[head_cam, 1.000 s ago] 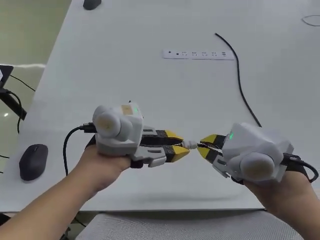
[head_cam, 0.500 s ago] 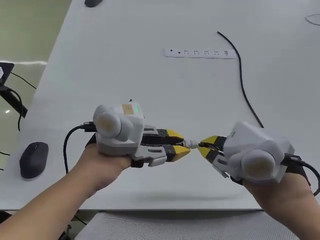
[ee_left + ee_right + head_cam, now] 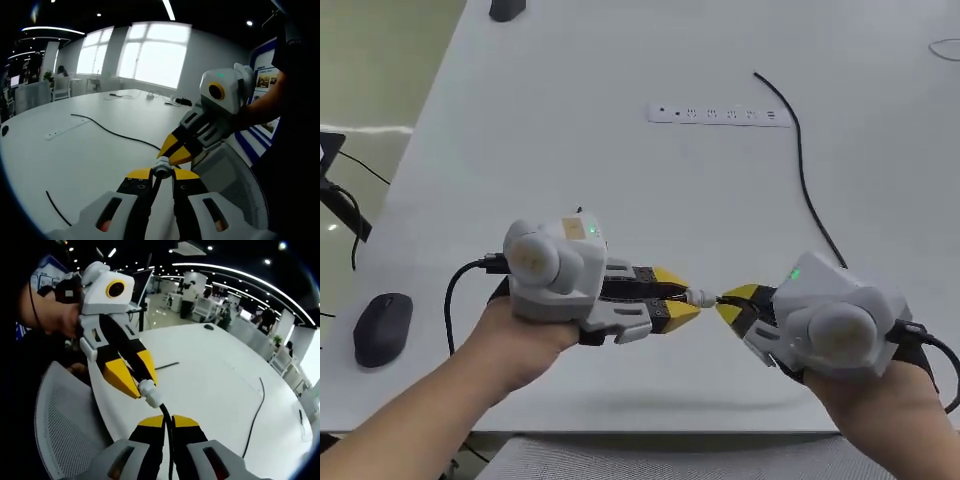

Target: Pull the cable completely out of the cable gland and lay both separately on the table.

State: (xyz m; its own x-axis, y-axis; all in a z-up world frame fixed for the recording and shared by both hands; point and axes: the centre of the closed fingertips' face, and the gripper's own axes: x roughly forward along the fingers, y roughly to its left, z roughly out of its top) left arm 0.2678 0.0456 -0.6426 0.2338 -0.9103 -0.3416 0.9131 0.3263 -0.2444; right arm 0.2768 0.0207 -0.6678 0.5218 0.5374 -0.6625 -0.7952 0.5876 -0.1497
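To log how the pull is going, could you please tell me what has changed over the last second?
Nothing visibly changed; only the camera shifted a little. The left tongs stay shut on the cable gland, the right tongs stay shut on the cable, and the cable is still seated in the gland, both held above the table.

We are seeing the smooth white table top (image 3: 620, 190) evenly and brightly lit in the head view, a faint soft shadow (image 3: 650, 402) falling near its front edge. In the left gripper view tall bright windows (image 3: 150, 55) are blowing out to white; in both gripper views lines are bending toward the edges.
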